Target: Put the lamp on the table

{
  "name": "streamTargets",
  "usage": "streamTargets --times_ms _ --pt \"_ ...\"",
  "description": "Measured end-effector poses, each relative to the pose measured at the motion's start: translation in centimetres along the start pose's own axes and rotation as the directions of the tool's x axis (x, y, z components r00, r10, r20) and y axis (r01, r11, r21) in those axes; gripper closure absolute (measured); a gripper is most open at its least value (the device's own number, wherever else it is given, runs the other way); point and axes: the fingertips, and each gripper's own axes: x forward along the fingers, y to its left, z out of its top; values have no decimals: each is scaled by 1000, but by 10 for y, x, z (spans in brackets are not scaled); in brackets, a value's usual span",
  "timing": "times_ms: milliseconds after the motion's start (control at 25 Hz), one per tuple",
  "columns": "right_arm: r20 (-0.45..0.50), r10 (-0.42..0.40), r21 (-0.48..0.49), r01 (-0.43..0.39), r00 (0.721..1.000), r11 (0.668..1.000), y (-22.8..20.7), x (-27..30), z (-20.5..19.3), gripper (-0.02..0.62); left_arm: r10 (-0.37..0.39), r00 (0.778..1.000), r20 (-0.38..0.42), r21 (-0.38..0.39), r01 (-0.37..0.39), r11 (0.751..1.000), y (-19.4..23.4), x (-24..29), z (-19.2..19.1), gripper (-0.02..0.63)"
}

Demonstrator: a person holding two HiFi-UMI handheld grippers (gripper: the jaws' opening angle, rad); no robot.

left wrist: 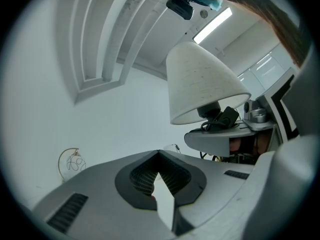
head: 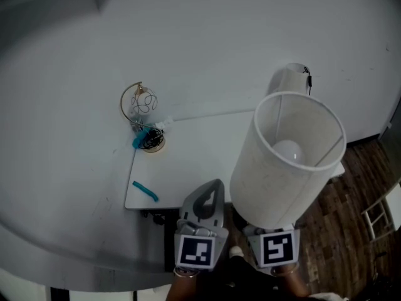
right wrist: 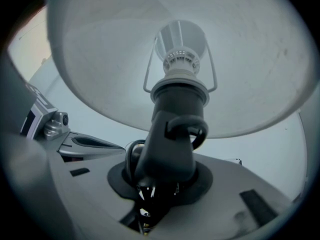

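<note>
White drum-shade lamp, bulb inside, dark stem clamped in right gripper, left gripper beside it closed, empty, white table ahead below both, white wall beyond, wood floor rightward.

The lamp stands in the right hand-held gripper near the white table, wire ornament at its far corner

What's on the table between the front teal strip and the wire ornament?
Nothing: the head view shows bare white table between the wire ornament and the teal strip.
</note>
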Motion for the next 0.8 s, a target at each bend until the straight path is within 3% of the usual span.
streamTargets --times_ms 800 --pt "-31 -2 19 3 1000 1000 -38 66 -38 496 33 999 -22 -10 -33 999 25 76 -23 606"
